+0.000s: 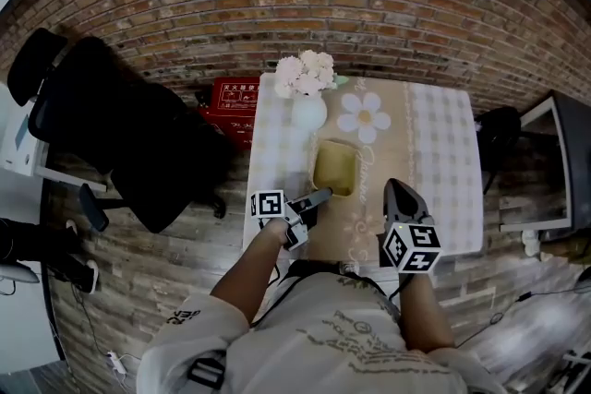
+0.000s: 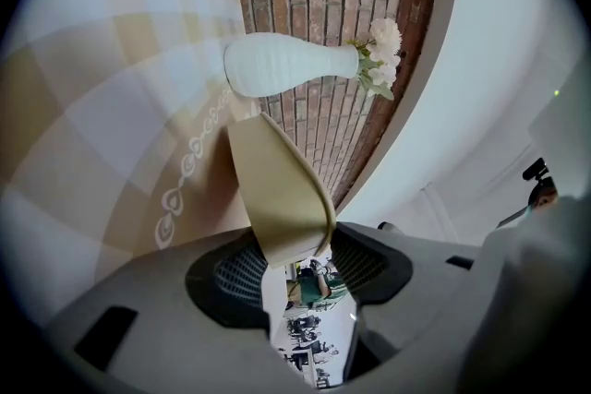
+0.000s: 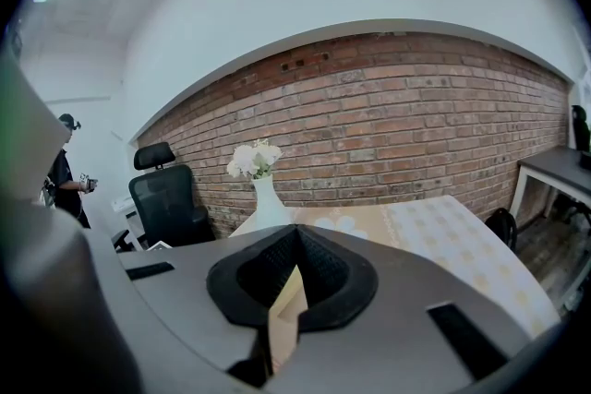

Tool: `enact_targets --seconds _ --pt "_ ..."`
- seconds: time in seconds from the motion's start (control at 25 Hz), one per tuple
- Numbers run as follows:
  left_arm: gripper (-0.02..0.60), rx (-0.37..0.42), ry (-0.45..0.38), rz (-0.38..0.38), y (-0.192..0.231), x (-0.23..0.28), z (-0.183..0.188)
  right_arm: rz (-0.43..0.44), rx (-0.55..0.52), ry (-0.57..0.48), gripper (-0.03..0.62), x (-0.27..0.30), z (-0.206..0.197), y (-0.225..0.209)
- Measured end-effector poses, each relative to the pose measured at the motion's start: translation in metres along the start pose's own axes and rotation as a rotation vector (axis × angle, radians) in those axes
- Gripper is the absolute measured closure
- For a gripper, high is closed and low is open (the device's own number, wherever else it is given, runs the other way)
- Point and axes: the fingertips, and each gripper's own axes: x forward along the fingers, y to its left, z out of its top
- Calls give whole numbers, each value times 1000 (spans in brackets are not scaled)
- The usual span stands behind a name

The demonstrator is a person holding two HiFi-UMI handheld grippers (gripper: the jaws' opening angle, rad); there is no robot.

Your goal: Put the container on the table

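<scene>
A shallow tan container (image 1: 334, 167) sits over the middle of the checked tablecloth (image 1: 443, 161). My left gripper (image 1: 317, 197) comes in from the near left, and its jaws pinch the near-left rim. In the left gripper view the thin tan wall of the container (image 2: 277, 189) runs down between the two pads of my left gripper (image 2: 300, 258). I cannot tell whether its base rests on the cloth. To the right of the container, my right gripper (image 1: 395, 189) hovers over the table with its jaws together and nothing held. In its own view, my right gripper (image 3: 288, 291) shows only a thin slit between the jaws.
A white vase (image 1: 308, 113) of pale flowers stands just behind the container, near the table's far left. A black office chair (image 1: 120, 134) and a red box (image 1: 226, 101) are left of the table. A dark desk (image 1: 554, 161) stands to the right, and a brick wall is behind.
</scene>
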Motion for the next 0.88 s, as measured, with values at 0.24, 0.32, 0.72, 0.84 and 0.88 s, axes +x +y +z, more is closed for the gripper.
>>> enact_targets --seconds 0.24,0.32,0.72,0.84,0.88 --pt "359 -53 -55 2 4 -4 2 12 -2 3 592 3 1 -3" --pt "359 -87 -90 -5 5 -5 4 18 -1 5 592 3 1 -4" --pt "339 6 -178 213 20 -26 6 62 -1 6 592 6 2 -3" --pt "333 117 -173 331 22 -32 6 74 -3 5 592 5 2 -3" --pt "330 153 -178 369 22 -35 7 78 -3 4 592 4 2 -3"
